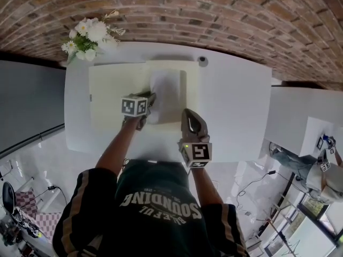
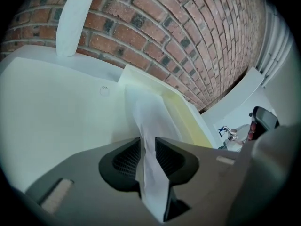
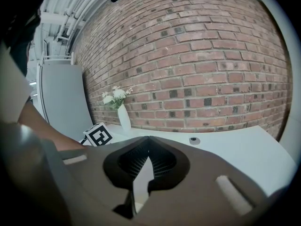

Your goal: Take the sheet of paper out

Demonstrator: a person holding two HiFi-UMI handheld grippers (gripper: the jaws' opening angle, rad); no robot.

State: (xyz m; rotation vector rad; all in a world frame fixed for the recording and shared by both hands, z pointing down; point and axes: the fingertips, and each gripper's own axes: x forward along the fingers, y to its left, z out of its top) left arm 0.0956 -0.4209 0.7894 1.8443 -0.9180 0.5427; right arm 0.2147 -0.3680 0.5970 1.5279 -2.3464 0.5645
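A pale yellow folder (image 1: 115, 92) lies open on the white table (image 1: 236, 106). A white sheet of paper (image 1: 167, 87) rests in its right half. My left gripper (image 1: 151, 97) points down at the sheet's near left edge. In the left gripper view that edge of the sheet (image 2: 151, 119) curls up and runs between the jaws of the left gripper (image 2: 147, 142). A narrow gap still shows between the tips, so the pads do not pinch it. My right gripper (image 1: 189, 113) hovers over the table's near edge, shut and empty, as the right gripper view shows (image 3: 149, 138).
A white vase of flowers (image 1: 88, 36) stands at the table's far left corner by the brick wall. A small round object (image 1: 202, 60) sits at the far edge. The raised yellow flap of the folder (image 2: 188, 121) borders the sheet on its right.
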